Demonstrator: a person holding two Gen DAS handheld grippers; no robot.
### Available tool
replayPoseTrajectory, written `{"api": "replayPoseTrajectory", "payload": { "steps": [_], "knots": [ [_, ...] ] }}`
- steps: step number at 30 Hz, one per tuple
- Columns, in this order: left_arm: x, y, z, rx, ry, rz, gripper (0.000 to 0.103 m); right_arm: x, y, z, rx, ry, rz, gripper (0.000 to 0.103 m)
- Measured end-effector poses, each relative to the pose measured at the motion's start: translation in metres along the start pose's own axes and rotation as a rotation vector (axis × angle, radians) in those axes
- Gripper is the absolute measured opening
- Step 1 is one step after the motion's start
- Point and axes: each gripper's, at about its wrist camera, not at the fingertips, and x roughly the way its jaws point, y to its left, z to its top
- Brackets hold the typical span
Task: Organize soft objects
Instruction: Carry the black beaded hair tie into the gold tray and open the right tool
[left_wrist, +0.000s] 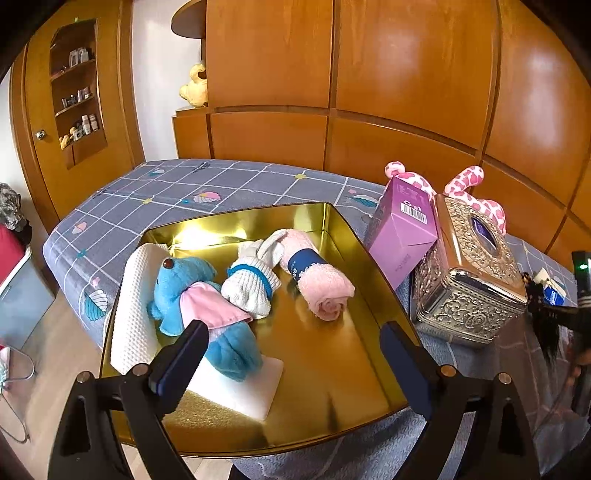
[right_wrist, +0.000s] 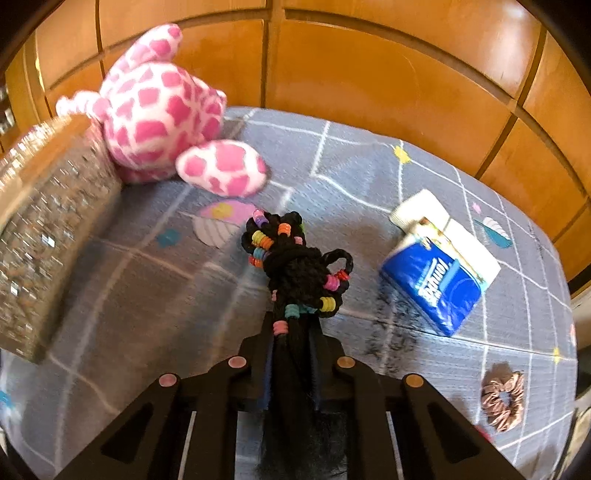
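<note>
A gold tin tray (left_wrist: 373, 266) on the bed holds a blue plush elephant (left_wrist: 199, 295), a white rolled sock toy (left_wrist: 251, 288), a pink rolled towel (left_wrist: 317, 284), a white rolled cloth (left_wrist: 135, 314) and a white pad (left_wrist: 247, 387). My left gripper (left_wrist: 291, 354) is open above the tray's near part, empty. My right gripper (right_wrist: 291, 339) is shut on a black hair bundle with coloured beads (right_wrist: 295, 266), held above the bedspread. The bundle also shows at the right edge of the left wrist view (left_wrist: 546, 317). A pink-spotted plush (right_wrist: 159, 110) lies at the back left.
An ornate silver tissue box (left_wrist: 465, 273) and a purple carton (left_wrist: 402, 229) stand right of the tray. A blue tissue pack (right_wrist: 439, 269) and a brown scrunchie (right_wrist: 504, 400) lie on the grey checked bedspread (right_wrist: 369, 177). A wooden headboard runs behind.
</note>
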Motion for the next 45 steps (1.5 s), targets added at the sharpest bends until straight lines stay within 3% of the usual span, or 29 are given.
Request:
{"api": "replayPoseTrajectory", "payload": {
  "steps": [11, 20, 25, 36, 45],
  "knots": [
    [0.000, 0.006, 0.002, -0.004, 0.007, 0.001, 0.098, -0.035, 0.042, 0.049, -0.012, -0.109, 0.123, 0.014],
    [0.003, 0.013, 0.002, -0.013, 0.028, -0.012, 0.098, -0.074, 0.089, 0.098, -0.089, -0.228, 0.134, 0.014],
    [0.002, 0.019, 0.003, -0.034, 0.026, -0.014, 0.098, -0.089, 0.112, 0.104, -0.136, -0.250, 0.126, 0.014],
    [-0.004, 0.023, 0.009, -0.047, 0.005, -0.010, 0.098, -0.115, 0.120, 0.109, -0.115, -0.292, 0.209, 0.012],
    [-0.006, 0.051, 0.016, -0.118, -0.019, 0.037, 0.099, -0.110, 0.190, 0.126, -0.141, -0.278, 0.364, 0.012]
  ]
}}
